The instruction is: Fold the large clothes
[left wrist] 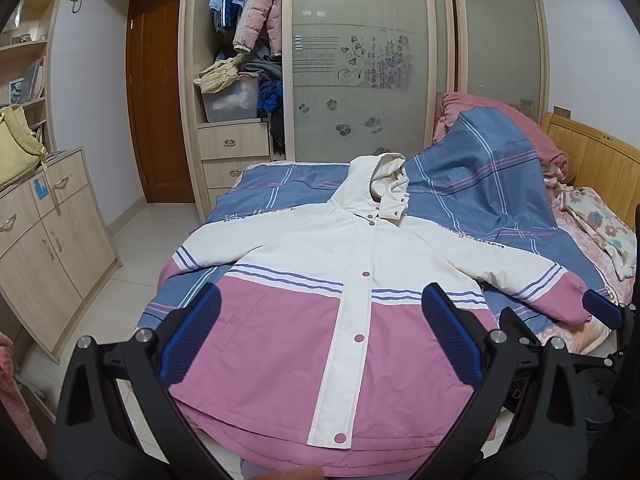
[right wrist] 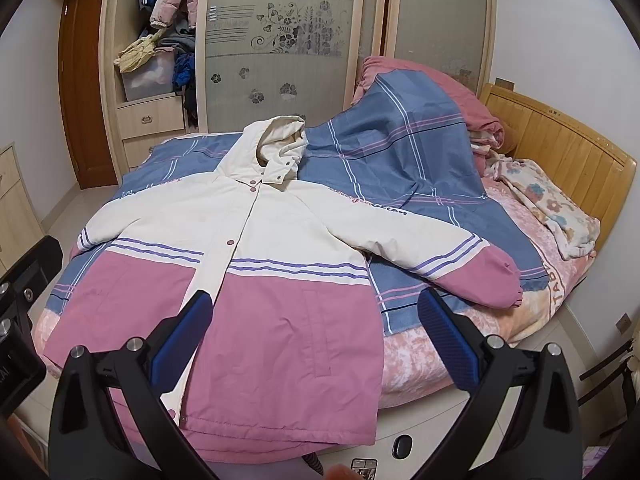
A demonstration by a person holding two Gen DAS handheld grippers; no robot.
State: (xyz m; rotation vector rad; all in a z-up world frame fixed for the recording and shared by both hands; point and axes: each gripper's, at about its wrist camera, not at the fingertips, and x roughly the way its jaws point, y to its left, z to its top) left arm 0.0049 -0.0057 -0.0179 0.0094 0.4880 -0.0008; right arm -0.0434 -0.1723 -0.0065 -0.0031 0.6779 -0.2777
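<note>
I am holding my left gripper [left wrist: 320, 336] above the near hem of the jacket [left wrist: 344, 300], its jaws spread wide and pinching nothing. I am holding my right gripper [right wrist: 316, 340] just to the right of it, jaws likewise spread and empty, over the pink lower right panel. The jacket [right wrist: 248, 280] is lying front up and snapped shut on the blue plaid bedsheet [right wrist: 400, 152], white above, pink below, with purple stripes between. Its hood [right wrist: 276, 144] is pointing toward the far wardrobe [right wrist: 280, 40]; both sleeves are spreading outward, the right sleeve [right wrist: 460, 264] reaching toward the floral blanket [right wrist: 552, 208]. A wooden headboard [right wrist: 560, 148] is standing at far right.
</note>
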